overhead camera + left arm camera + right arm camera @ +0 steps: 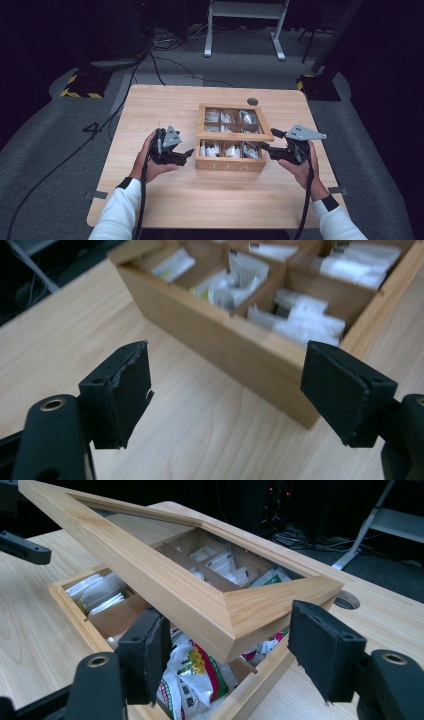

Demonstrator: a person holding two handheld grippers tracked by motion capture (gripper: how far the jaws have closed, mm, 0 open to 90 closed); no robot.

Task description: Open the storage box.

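Lid (210, 605) was half-raised over the tea box (230, 165) at mid-surface, long axis crosswise. Right tool (266, 148), at the box's right end, had open jaws straddling the lid's corner, pads apart from it. Left tool (186, 152), just left of the box, was open, empty.

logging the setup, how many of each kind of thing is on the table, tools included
wooden tea box with compartments: 1
glass-paned wooden lid frame: 1
black two-jaw tools: 2 (left tool, right tool)
Total: 4, not counting the tea bags, too many and blurred to count.
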